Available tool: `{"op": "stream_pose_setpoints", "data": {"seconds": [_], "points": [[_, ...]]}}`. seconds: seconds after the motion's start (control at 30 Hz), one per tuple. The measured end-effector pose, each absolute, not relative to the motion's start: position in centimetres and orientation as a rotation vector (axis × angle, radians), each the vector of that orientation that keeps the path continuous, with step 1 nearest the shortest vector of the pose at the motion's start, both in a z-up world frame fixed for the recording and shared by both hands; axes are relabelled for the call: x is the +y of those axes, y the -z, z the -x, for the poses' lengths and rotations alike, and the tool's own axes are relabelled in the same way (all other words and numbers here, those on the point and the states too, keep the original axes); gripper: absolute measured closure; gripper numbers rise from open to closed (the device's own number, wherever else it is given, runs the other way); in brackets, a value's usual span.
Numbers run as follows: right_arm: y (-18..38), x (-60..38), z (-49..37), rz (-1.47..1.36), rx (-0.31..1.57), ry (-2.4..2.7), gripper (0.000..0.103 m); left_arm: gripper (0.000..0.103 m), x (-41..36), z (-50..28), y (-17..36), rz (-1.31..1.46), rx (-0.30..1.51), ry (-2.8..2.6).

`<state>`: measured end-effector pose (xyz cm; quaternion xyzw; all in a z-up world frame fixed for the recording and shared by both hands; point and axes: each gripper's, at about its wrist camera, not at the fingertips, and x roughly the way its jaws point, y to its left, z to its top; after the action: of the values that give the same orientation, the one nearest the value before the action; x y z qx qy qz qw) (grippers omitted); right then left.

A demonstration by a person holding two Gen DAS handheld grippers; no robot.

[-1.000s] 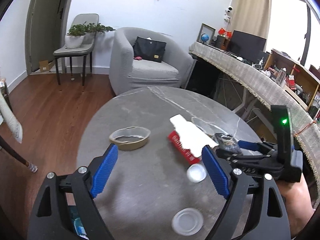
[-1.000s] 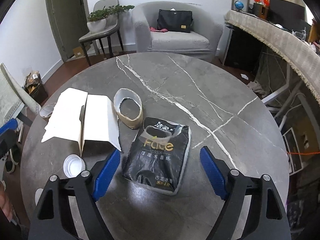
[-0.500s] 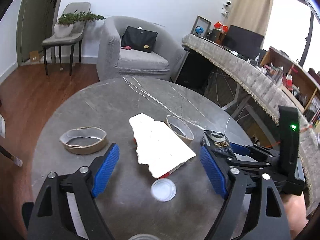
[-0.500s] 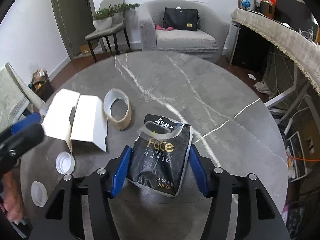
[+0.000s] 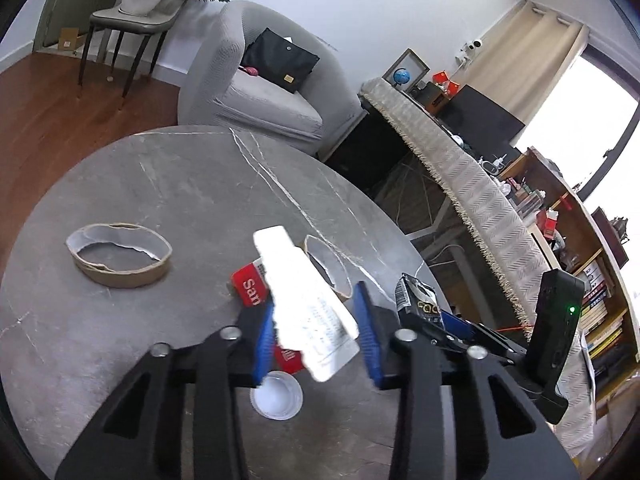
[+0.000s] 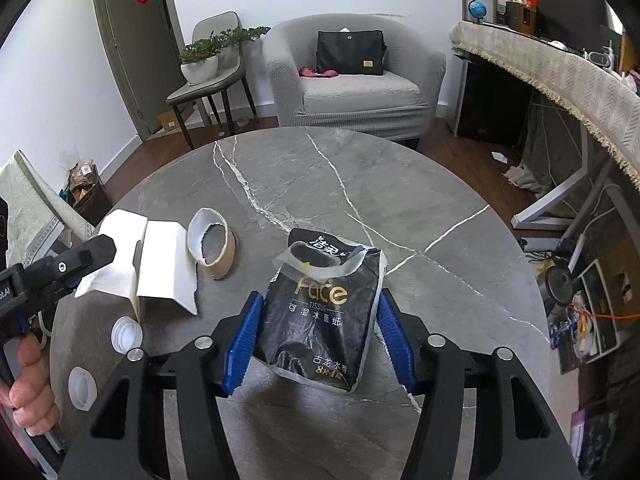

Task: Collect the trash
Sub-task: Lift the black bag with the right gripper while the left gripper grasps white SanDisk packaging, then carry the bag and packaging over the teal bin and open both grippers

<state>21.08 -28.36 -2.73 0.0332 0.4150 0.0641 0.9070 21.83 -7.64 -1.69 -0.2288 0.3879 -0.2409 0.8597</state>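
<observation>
A torn white and red cardboard box lies near the middle of the round grey marble table. My left gripper is closing on it, and both blue pads touch the white flap's edges. In the right wrist view the same box sits at the left, with the left gripper's fingers over it. My right gripper is shut on a black tissue pack, one pad on each side. That pack also shows at the right of the left wrist view.
A brown paper ring lies at the table's left, and a second ring lies beside the box. White caps lie near the front edge. A person's hand holds the left gripper. A grey armchair stands beyond the table.
The left gripper swung over the cardboard box, rolled, and its jaws closed in on the flap. The right gripper's jaws closed on the tissue pack and raised it slightly.
</observation>
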Motion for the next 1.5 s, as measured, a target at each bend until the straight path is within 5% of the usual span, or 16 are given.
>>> {"op": "stream_pose_setpoints", "data": {"seconds": [0.4,1.0,1.5], "points": [[1.7,-27.3,-20.4,-0.092,0.817,-0.153,0.044,0.100,-9.9,-19.6,-0.4,0.339,0.740,0.574],[1.3,-24.9,-15.0,-0.132,0.760,-0.211,0.044,0.100,-9.4,-9.4,-3.5,0.017,0.522,0.444],[0.6,-18.3,-8.5,-0.073,0.689,-0.331,0.044,0.100,-2.5,-3.0,-2.3,0.006,0.549,0.292]]}}
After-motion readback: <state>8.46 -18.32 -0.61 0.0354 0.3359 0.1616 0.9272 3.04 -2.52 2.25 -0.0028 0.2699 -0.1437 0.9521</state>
